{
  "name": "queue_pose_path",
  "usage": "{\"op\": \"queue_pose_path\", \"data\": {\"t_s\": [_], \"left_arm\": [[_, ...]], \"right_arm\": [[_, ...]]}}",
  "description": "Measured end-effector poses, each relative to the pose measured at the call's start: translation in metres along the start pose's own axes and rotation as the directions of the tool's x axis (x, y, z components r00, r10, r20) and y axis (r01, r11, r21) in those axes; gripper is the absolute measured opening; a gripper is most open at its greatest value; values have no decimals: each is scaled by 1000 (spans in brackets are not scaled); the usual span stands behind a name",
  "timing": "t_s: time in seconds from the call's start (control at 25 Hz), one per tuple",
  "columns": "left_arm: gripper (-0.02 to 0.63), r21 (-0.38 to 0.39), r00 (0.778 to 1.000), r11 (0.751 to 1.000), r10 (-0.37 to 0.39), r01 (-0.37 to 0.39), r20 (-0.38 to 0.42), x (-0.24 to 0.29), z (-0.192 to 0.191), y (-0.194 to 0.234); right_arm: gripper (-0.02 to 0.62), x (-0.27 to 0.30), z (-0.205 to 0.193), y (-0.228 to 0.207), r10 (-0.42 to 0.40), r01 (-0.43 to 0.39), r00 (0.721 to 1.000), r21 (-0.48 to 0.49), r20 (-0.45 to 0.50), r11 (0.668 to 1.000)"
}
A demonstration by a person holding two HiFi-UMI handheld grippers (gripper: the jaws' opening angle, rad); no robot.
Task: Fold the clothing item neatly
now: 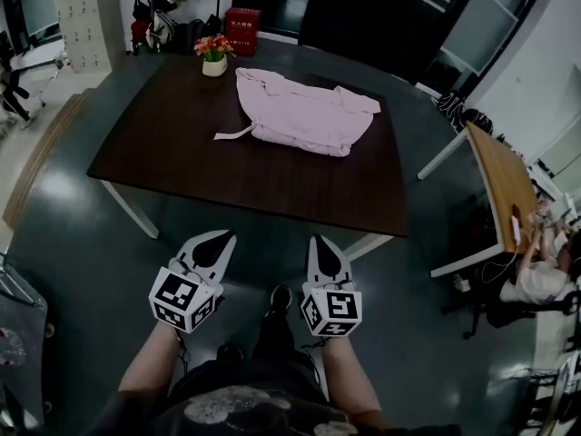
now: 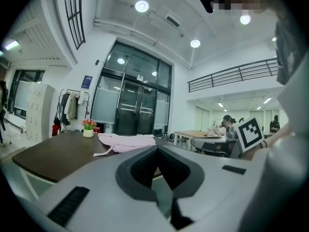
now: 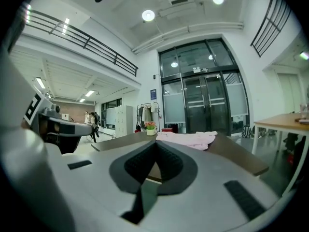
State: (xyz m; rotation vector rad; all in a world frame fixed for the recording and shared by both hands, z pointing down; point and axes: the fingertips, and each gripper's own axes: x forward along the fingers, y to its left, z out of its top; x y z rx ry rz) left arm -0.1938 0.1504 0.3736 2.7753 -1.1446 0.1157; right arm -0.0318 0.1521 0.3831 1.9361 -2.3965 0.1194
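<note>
A pale pink garment lies folded in a loose bundle on the far half of a dark wooden table, a strap trailing off its left side. It also shows as a low heap in the left gripper view, garment, and in the right gripper view, garment. Both grippers are held well short of the table, over the floor near the person's legs. My left gripper is shut with nothing in it. My right gripper is shut and empty too.
A small pot of flowers stands at the table's far edge, left of the garment. A red box sits on the floor behind. A second light wooden desk stands to the right, with a person seated beside it.
</note>
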Motion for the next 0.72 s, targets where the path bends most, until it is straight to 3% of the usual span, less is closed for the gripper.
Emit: {"op": "queue_pose_path", "data": {"t_s": [0.32,0.72], "left_arm": [[11,-79,997,995,-62,59,-40,-47,-31,-30],[11,-77,998,996,-54,51,-39,-48,-40,-58]], "right_arm": [[-8,-57,-17,13,-73,73,996,3,-58,997],[-8,-85,-27,-6,-87,86,994,-16,-64,996]]}}
